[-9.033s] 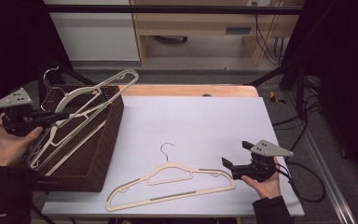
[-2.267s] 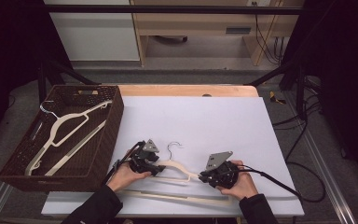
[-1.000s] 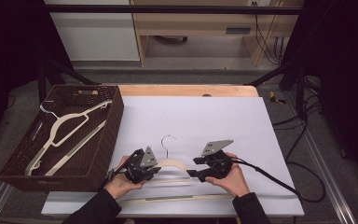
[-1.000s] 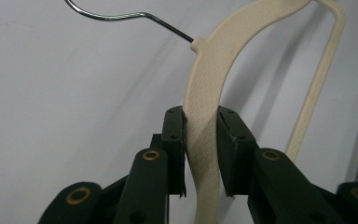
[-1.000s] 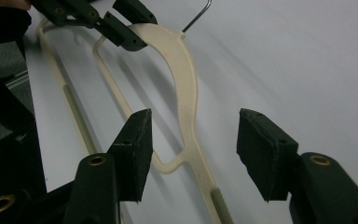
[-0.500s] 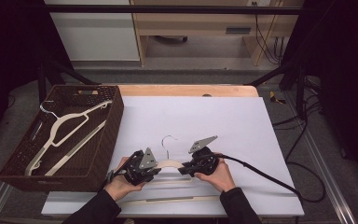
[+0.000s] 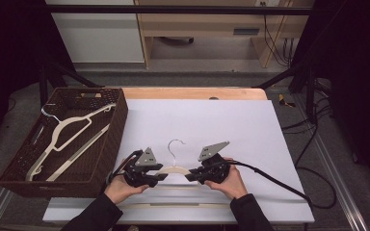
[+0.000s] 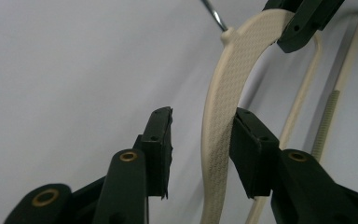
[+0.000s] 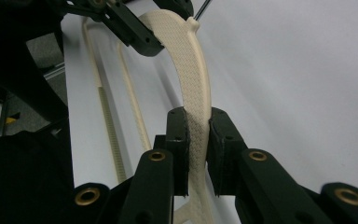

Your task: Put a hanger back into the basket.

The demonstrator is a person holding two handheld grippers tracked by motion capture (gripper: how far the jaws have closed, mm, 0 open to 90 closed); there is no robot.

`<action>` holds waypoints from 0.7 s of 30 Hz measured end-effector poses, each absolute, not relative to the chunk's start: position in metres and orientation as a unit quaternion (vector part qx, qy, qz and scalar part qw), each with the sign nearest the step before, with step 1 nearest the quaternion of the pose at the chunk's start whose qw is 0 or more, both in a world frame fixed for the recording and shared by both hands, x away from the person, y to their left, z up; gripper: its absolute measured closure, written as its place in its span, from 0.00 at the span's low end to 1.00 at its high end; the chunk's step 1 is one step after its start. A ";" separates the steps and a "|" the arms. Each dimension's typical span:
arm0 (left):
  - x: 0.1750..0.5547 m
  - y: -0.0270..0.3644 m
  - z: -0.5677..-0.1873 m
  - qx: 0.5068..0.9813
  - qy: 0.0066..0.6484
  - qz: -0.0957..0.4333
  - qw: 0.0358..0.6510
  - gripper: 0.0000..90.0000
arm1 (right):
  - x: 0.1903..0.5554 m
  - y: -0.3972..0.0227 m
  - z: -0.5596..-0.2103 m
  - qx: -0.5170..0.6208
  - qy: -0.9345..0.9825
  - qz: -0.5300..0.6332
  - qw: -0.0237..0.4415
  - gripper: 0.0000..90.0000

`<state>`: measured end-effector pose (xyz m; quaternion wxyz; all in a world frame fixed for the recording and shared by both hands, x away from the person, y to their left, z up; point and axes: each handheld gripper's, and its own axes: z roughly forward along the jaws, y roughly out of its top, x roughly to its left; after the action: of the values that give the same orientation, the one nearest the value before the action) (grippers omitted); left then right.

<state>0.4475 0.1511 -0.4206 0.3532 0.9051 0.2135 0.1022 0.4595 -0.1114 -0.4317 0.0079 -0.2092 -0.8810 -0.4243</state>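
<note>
**Two claws on one hanger at the near edge of the table**

While the right claw point(image 9: 196, 140) pinches the cream hanger point(image 7: 174, 170) flat between both jaws, the left claw point(image 8: 200, 144) has just been opening. In the left gripper view the hanger's arm leans against one jaw and a clear gap separates it from the other, so nothing presses on it from that side. The right claw's jaws have just been closing, and in the right gripper view the textured arm sits squeezed between them.

From the high view the hanger lies near the front of the table point(image 7: 250, 125), its metal hook point(image 7: 175, 145) pointing toward the far side. The left claw point(image 7: 155, 177) sits at the hanger's left shoulder and the right claw point(image 7: 192, 176) at its right shoulder, both facing inward toward each other, with the hook's stem between them. The hanger's lower bar lies closer to the person, under the forearms.

To the left a dark wicker basket point(image 7: 116, 126) stands touching the table's left edge; another cream hanger point(image 7: 67, 132) lies slanted inside it. The basket's right wall is near the left hand. Far and right of the claws the white tabletop is bare up to its wooden far edge. A black cable point(image 7: 274, 179) runs from the right claw off the right side.
</note>
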 end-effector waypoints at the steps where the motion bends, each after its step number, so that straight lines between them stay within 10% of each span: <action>1: 0.448 0.150 -0.421 0.904 0.216 0.098 0.355 0.68 | 0.459 -0.112 -0.429 -0.206 -0.881 -0.426 0.008 0.90; 12: 0.447 0.152 -0.413 0.906 0.205 0.079 0.362 0.86 | 0.451 -0.114 -0.414 -0.191 -0.874 -0.446 -0.010 0.90; 21: 0.433 0.155 -0.401 0.897 0.193 0.068 0.393 0.92 | 0.443 -0.121 -0.401 -0.202 -0.862 -0.460 -0.058 0.70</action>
<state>0.4333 0.1545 -0.4012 0.3926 0.8966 0.1934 0.0679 0.4430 -0.1212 -0.4011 -0.0579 -0.2025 -0.8625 -0.4602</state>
